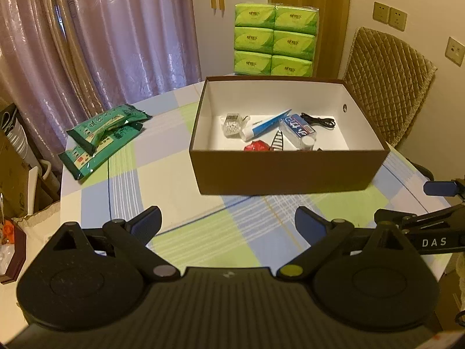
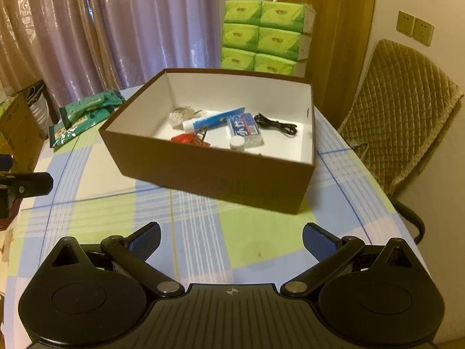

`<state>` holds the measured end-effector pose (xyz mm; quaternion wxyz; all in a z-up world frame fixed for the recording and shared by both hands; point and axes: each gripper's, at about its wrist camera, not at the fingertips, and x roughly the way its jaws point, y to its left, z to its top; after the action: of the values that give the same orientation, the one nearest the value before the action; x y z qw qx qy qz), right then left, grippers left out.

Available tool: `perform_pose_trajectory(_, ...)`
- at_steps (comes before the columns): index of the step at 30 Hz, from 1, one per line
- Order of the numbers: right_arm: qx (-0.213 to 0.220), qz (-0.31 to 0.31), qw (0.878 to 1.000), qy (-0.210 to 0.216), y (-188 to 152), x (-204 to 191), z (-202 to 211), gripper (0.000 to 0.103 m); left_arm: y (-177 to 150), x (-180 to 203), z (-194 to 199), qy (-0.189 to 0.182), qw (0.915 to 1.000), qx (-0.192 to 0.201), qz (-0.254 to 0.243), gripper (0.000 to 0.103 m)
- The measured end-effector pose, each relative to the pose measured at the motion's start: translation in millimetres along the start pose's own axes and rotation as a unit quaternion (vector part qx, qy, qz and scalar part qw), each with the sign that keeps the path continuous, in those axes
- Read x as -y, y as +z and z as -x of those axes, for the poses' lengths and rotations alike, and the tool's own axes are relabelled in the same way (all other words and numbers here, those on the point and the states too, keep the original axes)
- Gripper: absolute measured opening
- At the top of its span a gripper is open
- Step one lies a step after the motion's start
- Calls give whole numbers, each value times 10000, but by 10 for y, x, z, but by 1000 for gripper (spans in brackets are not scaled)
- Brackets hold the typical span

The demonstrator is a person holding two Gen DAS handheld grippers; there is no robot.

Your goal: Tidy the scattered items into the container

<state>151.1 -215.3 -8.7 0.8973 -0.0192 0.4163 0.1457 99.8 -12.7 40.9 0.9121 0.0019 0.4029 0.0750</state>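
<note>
The brown box (image 1: 287, 171) was set on the checked tablecloth (image 1: 203, 232). A toothpaste tube (image 1: 266, 126), a black cable (image 2: 276, 125), a red thing (image 1: 255, 147) and what may have been a small clear case (image 1: 232, 125) were kept inside it. Two green packets (image 1: 101, 136) were left on the cloth beside the box. The left gripper (image 1: 228, 222) and the right gripper (image 2: 231, 238) were both held wide apart, with nothing gripped.

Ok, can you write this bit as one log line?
left tool: open, empty | right tool: open, empty | brown cardboard box: items inside
</note>
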Motion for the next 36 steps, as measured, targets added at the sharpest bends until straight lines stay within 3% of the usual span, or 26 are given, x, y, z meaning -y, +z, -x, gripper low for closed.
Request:
perform_pose_trajectory(15, -32, -99, 9998, -169, -302, -116, 257, 101, -313, 29, 140, -144, 9998, -133, -98, 97)
perform_pose_trajectory(36, -43, -45, 9999, -141, -363, -151, 328, 101, -413, 120, 169, -199, 9995, -200, -161, 97)
